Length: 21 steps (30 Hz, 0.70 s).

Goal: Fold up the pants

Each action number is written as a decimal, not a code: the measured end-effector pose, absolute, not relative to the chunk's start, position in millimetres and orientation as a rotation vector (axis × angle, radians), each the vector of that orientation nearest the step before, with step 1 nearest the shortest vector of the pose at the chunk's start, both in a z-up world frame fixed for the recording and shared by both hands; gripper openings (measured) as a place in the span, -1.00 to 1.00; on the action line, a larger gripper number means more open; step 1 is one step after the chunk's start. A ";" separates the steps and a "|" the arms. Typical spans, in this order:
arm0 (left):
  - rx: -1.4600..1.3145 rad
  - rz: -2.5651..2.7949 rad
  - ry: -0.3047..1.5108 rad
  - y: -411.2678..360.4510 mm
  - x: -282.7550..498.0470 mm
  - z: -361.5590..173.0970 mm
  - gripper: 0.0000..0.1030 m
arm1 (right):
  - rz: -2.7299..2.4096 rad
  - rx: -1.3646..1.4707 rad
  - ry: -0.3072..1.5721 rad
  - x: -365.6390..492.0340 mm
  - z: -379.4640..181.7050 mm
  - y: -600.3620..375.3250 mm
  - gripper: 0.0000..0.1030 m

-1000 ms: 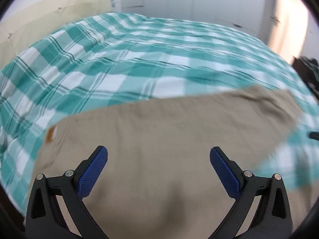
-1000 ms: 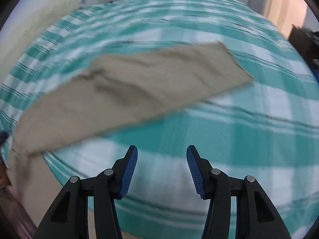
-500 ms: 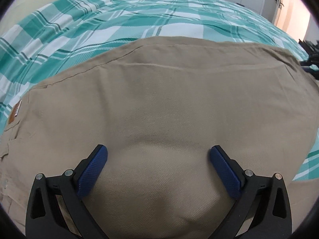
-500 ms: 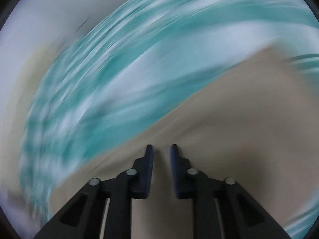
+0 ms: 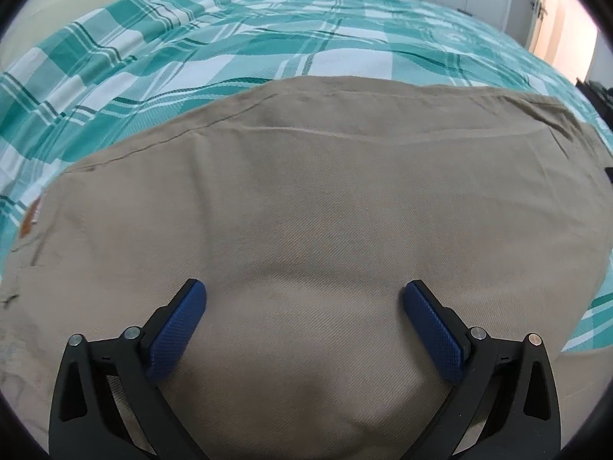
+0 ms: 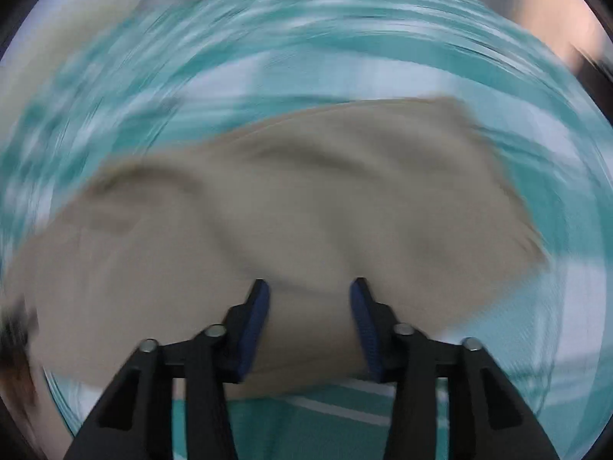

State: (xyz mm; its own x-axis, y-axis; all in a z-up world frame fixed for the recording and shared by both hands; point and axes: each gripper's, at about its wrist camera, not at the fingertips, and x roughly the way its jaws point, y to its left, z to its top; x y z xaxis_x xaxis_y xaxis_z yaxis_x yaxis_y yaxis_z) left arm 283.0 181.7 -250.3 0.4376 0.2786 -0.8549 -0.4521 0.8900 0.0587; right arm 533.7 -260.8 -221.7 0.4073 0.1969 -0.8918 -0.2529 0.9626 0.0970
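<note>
I read the scene from the left side across. The pants [image 5: 325, 230] lie flat on the bed [image 5: 230, 50], khaki cloth over the teal checked cover, spread wide so that a fold line can be chosen. A small brown label [image 5: 30, 216] shows at the 9 o'clock edge of the left wrist view; I judge this to be the waistband end.

The left gripper [image 5: 304, 299] has its jaws spread wide and holds nothing. Its pads sit low on or just above the cloth, which bulges between them at 6 o'clock. I judge this stance as pinning or smoothing the garment while the other hand works.

The right gripper [image 6: 309, 299] has jaws partly apart, having just been closing. Cloth of the pants [image 6: 306, 199] lies between the pads, near the garment's 6 o'clock edge. The picture is blurred, so I cannot tell whether the pads press on it.
</note>
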 end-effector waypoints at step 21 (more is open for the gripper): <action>-0.181 0.192 1.145 74.6 115.4 -212.9 0.98 | 0.648 -0.321 1.149 119.9 -204.1 -183.5 0.02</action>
State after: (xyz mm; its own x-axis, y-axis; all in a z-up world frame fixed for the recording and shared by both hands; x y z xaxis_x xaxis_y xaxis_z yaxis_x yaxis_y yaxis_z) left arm 115.4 74.6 -212.9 0.3999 0.0587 -0.9147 -0.2430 0.9690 -0.0441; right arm 119.9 -183.5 -204.1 0.2561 0.3088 -0.9160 -0.6241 0.7764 0.0872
